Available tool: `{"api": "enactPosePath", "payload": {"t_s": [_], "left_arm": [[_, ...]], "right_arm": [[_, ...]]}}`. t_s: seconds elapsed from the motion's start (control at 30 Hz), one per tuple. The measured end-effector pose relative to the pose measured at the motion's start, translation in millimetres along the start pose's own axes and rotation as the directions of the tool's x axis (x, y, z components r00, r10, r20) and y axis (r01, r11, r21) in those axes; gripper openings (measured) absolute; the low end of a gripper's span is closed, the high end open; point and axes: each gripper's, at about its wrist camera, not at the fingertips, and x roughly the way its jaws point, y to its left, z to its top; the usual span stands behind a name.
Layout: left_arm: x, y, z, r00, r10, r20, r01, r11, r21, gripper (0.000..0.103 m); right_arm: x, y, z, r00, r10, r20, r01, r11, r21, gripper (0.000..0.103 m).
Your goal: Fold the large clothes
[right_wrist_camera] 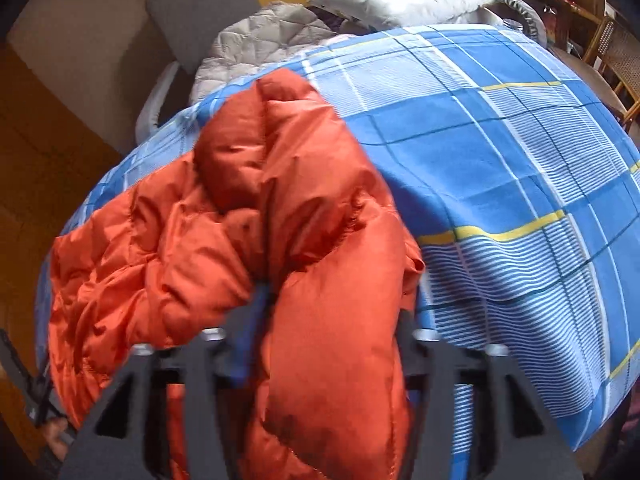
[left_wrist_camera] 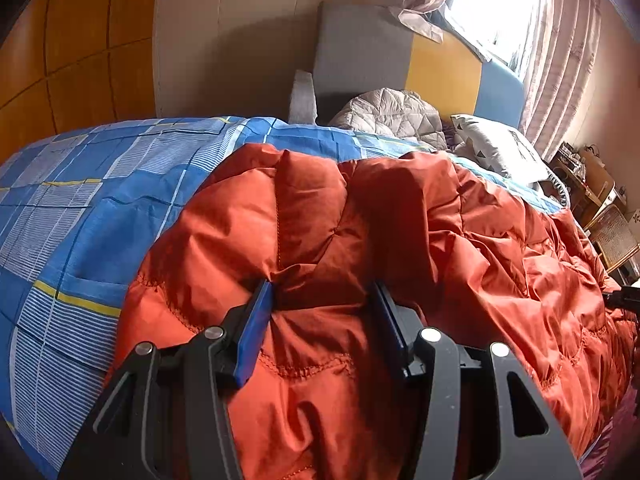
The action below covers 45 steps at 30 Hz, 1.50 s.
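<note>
An orange quilted down jacket (left_wrist_camera: 400, 240) lies on a bed covered by a blue plaid sheet (left_wrist_camera: 80, 200). My left gripper (left_wrist_camera: 324, 292) has its blue-padded fingers (left_wrist_camera: 256, 328) closed around a thick fold of the jacket near its lower edge. My right gripper (right_wrist_camera: 336, 312) grips a bulky bunch of the same jacket (right_wrist_camera: 240, 220), which fills the gap between its jaws and hides the fingertips. The blue plaid sheet (right_wrist_camera: 500, 160) spreads to the right of the jacket. The other gripper shows at the lower left edge of the right wrist view (right_wrist_camera: 28, 396).
A grey quilted garment (left_wrist_camera: 392, 116) and a white patterned pillow (left_wrist_camera: 496, 144) lie at the head of the bed. A grey, yellow and blue headboard (left_wrist_camera: 400, 60) stands behind. Curtains and a window (left_wrist_camera: 520, 20) are at the right, with wooden furniture (left_wrist_camera: 600, 200) beside the bed.
</note>
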Motion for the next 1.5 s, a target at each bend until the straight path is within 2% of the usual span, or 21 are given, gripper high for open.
{"api": "enactPosePath", "payload": {"t_s": [0.07, 0.23, 0.27, 0.33, 0.4, 0.5, 0.6, 0.9, 1.13, 1.3, 1.5], "left_arm": [[0, 0, 0, 1.0, 0.001, 0.0, -0.001, 1.0, 0.003, 0.051], [1, -1, 0, 1.0, 0.001, -0.004, -0.001, 1.0, 0.013, 0.051], [1, -1, -1, 1.0, 0.0, -0.005, 0.0, 1.0, 0.013, 0.051], [3, -1, 0, 1.0, 0.0, -0.007, 0.0, 1.0, 0.017, 0.051], [4, -1, -1, 1.0, 0.001, -0.009, -0.001, 1.0, 0.019, 0.051], [5, 0, -1, 1.0, -0.002, -0.009, 0.002, 1.0, 0.015, 0.051], [5, 1, -1, 1.0, -0.005, -0.008, 0.005, 1.0, 0.012, 0.051], [6, 4, -1, 1.0, -0.021, -0.009, 0.021, 1.0, 0.001, 0.05], [5, 9, 0, 0.999, -0.043, -0.012, 0.043, 0.999, -0.01, 0.05], [5, 14, 0, 0.998, -0.059, -0.016, 0.059, 0.998, -0.029, 0.05], [3, 21, 4, 0.996, -0.084, -0.038, 0.082, 0.996, -0.046, 0.05]], "right_arm": [[1, -6, 0, 1.0, -0.017, -0.005, 0.017, 1.0, 0.001, 0.08], [11, -23, -6, 0.995, 0.08, -0.053, -0.077, 0.996, 0.053, 0.081], [13, -25, -7, 0.992, 0.107, -0.066, -0.102, 0.992, 0.068, 0.078], [16, -27, -9, 0.984, 0.156, -0.08, -0.149, 0.985, 0.087, 0.066], [14, -25, -9, 0.976, 0.2, -0.085, -0.192, 0.977, 0.092, 0.044], [8, -18, -10, 0.972, 0.222, -0.083, -0.215, 0.973, 0.081, 0.029], [-4, -8, -11, 0.974, 0.218, -0.067, -0.213, 0.974, 0.075, 0.022], [-50, 37, -13, 0.982, 0.187, 0.029, -0.188, 0.98, 0.068, 0.016], [-83, 110, -17, 0.976, 0.204, 0.079, -0.205, 0.979, 0.0, 0.015], [-90, 164, -21, 0.973, 0.211, 0.093, -0.209, 0.977, -0.035, 0.014], [-80, 195, -27, 0.962, 0.255, 0.099, -0.26, 0.964, 0.048, 0.014]]}}
